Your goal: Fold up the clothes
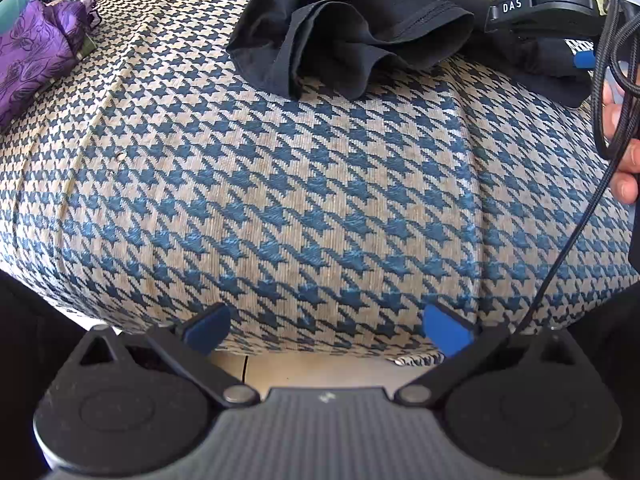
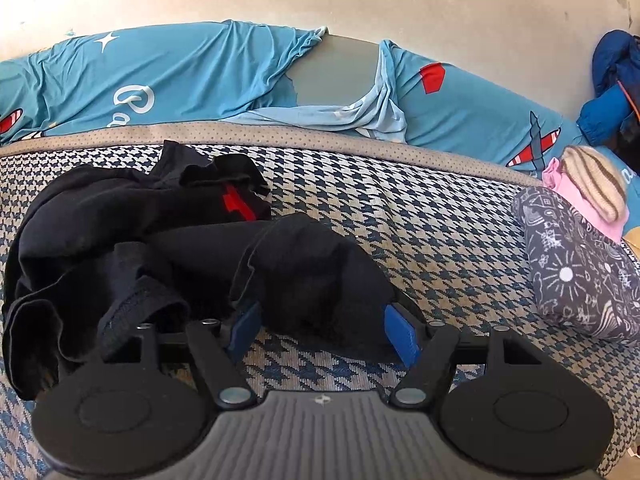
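A crumpled black garment (image 2: 168, 232) with a small red mark lies on the blue-and-beige houndstooth cushion (image 2: 440, 240). My right gripper (image 2: 323, 332) rests at the garment's near edge. Its blue pads (image 2: 402, 334) stand wide apart, with a loose lump of black cloth between them that they do not squeeze. In the left wrist view the same garment (image 1: 352, 28) sits at the top, and one of the right gripper's blue pads (image 1: 583, 60) shows on it. My left gripper (image 1: 328, 330) hangs open over bare cushion (image 1: 280, 184), well short of the garment, holding nothing.
A purple floral cloth (image 1: 36, 52) lies at the cushion's left. A teal printed sheet (image 2: 160, 76) runs along the back wall. At right sit a dark patterned bundle (image 2: 580, 268), a striped beanie (image 2: 592, 184) and a blue jacket (image 2: 616, 80). A person's hand (image 1: 624, 160) and black cable (image 1: 560, 256) hang at right.
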{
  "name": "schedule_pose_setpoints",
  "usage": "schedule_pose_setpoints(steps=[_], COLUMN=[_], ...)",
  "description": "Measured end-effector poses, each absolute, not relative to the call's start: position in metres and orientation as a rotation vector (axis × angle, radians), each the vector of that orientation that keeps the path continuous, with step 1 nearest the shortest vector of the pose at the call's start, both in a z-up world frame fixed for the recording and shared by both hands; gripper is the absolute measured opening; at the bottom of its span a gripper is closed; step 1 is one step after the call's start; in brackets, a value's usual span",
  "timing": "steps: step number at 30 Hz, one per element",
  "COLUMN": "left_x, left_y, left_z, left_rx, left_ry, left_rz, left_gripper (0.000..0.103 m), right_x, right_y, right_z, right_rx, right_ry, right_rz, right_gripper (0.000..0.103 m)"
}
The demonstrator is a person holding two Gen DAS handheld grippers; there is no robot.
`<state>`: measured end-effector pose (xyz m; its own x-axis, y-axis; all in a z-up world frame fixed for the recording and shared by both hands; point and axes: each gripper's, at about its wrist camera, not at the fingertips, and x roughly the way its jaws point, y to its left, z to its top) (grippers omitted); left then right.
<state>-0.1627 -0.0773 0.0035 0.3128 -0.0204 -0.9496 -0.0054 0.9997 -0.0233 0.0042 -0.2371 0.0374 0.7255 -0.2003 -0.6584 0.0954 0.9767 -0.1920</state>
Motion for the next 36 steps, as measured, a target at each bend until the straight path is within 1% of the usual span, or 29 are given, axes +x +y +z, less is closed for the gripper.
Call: schedule_pose_setpoints(steps=[7, 36], left_x=[-0.172, -0.169], left_y=[-0.066, -0.068], left_z=[0.006, 0.0], left_rx=[-0.015, -0.026], left_ry=[1.237, 1.226], left_rz=[0.015, 0.04], left_gripper=[0.103, 0.103], right_x=[0.002, -0.005], right_y=[-0.237, -0.232], right_z=[0.037, 0.035], right_rx=[-0.153, -0.167], right_ry=[0.738, 0.74], right_rz=[-0.168, -0.156], right_gripper=[0.068, 0.068])
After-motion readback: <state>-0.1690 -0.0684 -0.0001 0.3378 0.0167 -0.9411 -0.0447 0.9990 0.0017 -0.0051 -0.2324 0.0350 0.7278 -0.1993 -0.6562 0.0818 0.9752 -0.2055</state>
